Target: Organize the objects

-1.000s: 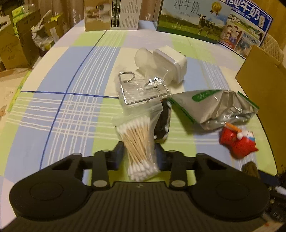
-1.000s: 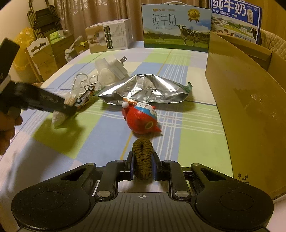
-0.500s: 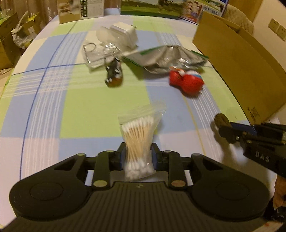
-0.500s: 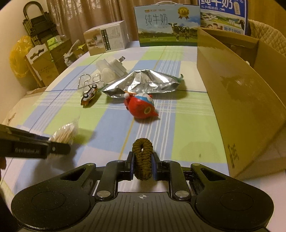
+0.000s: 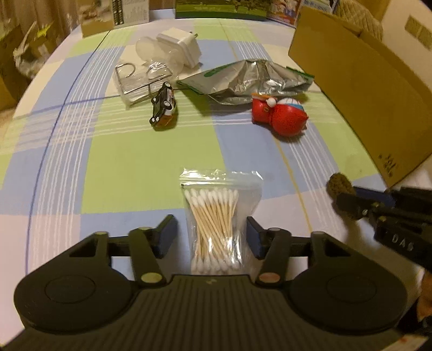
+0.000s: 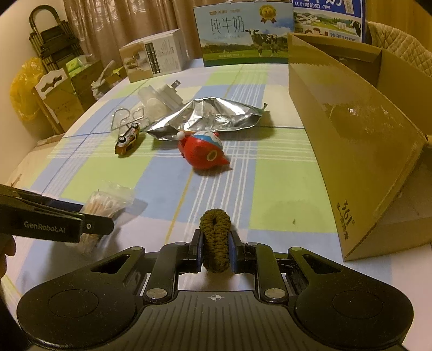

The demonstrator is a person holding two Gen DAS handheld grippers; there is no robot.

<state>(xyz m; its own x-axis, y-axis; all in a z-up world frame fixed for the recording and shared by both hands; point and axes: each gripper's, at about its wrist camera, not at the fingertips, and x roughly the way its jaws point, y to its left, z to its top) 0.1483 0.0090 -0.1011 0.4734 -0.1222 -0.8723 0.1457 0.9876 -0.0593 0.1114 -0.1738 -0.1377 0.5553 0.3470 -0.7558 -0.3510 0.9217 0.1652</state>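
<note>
- The bag of cotton swabs (image 5: 216,221) lies on the near tabletop (image 5: 129,167) between the spread jaws of the left gripper (image 5: 212,236), apparently just set down.
- A brown knitted loop (image 6: 216,240) is pinched by the right gripper (image 6: 215,252).
- Next, the loop would likely be carried to the cardboard box (image 6: 351,151) at right.

Both wrist cameras look low across the shared table (image 5: 113,162).

Warm, dim light falls on a checked desk (image 6: 280,172). Brown curtains (image 6: 113,19) hang behind. A folded trolley (image 6: 54,46) leans against the left wall.
</note>
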